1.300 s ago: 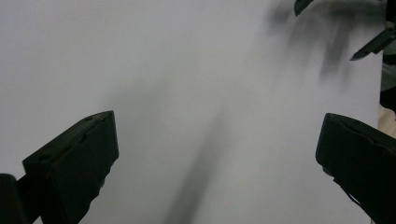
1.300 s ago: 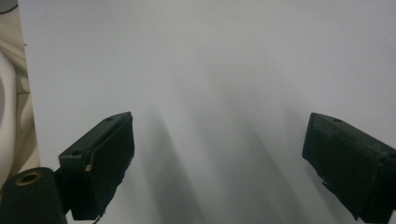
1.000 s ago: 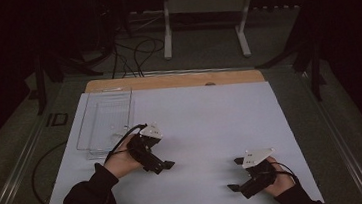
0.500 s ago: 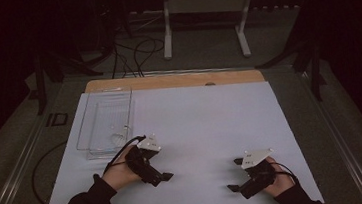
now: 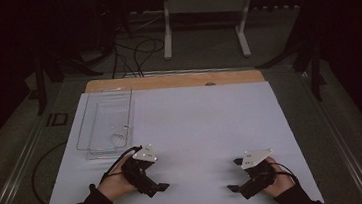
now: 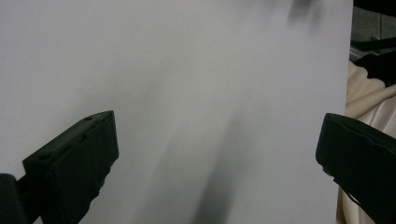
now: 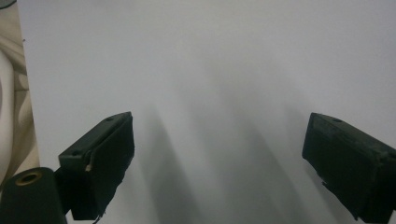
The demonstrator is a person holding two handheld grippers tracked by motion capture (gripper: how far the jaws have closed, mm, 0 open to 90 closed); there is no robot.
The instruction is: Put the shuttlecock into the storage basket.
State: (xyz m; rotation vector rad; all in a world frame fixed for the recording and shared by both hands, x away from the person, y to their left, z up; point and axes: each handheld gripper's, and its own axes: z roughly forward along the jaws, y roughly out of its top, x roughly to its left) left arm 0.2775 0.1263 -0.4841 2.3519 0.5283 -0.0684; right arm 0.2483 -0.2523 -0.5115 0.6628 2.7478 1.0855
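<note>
Dark floor surrounds the table (image 5: 177, 80), whose wooden far edge shows beyond a white sheet (image 5: 206, 124) covering most of its top; cables (image 5: 134, 51) trail over the floor behind, near the legs of a white stand (image 5: 203, 9). On the sheet's far left part lies a clear tray (image 5: 83, 126), long side running away from the person; it looks empty, though its clear walls make that hard to judge. Near the front edge, the left gripper (image 5: 155, 184) sits in the left hand (image 5: 116, 181), just in front of the tray and apart from it, its cable looping back over the wrist; its jaws stand wide apart over bare sheet in the left gripper view, holding nothing. Well to its right, the right gripper (image 5: 235, 174) is held in the right hand (image 5: 277, 180), a grey plate on top; its jaws also stand wide apart over plain white, nothing between them. Pale cloth (image 6: 369, 98) shows past the sheet's edge in the left gripper view.
</note>
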